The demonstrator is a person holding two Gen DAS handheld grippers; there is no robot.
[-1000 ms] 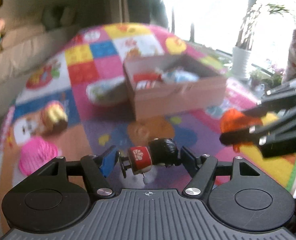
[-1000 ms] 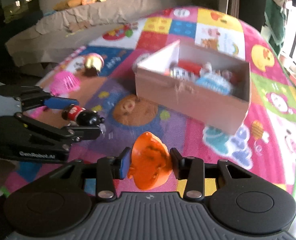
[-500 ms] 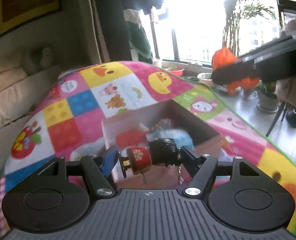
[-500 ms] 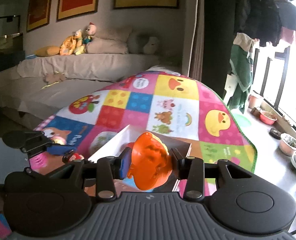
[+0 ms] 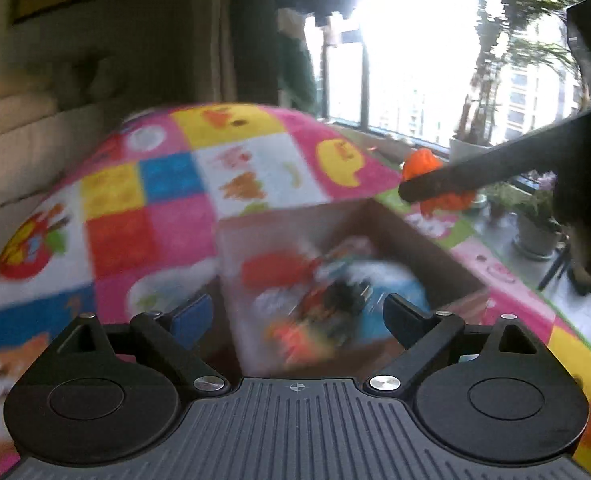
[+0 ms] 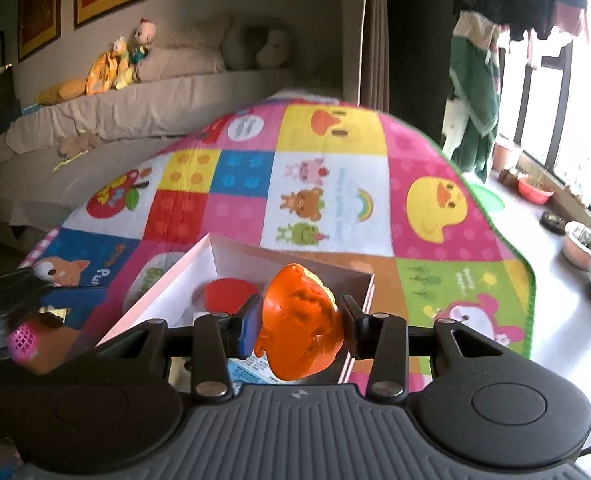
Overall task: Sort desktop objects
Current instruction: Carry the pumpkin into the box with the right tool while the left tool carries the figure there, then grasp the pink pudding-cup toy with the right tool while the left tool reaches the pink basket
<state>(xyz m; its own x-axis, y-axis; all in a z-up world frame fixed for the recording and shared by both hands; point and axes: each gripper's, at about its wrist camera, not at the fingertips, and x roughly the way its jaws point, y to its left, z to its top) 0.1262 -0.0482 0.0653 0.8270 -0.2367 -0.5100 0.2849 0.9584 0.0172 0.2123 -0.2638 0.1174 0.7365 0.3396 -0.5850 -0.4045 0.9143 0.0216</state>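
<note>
My left gripper (image 5: 297,314) is open and empty over the open cardboard box (image 5: 451,254) on the patchwork mat. A small dark bottle with a red label (image 5: 327,304) shows blurred inside the box, below the jaws, among several other items. My right gripper (image 6: 298,330) is shut on an orange plastic toy (image 6: 300,326) and holds it above the near side of the same box (image 6: 163,292). In the left wrist view the right gripper's fingers (image 5: 467,176) and the orange toy (image 5: 419,162) hang over the box's far right corner.
The colourful play mat (image 6: 327,196) covers the surface. A pink mesh toy (image 6: 22,342) lies at the left, near the mat's front. A sofa with stuffed toys (image 6: 115,64) stands behind. Plant pots (image 6: 583,244) sit on the floor at the right, by the window.
My left gripper has opened and let go of the small bottle, which now lies blurred in the box. The right gripper has moved over the box, still holding the orange toy.
</note>
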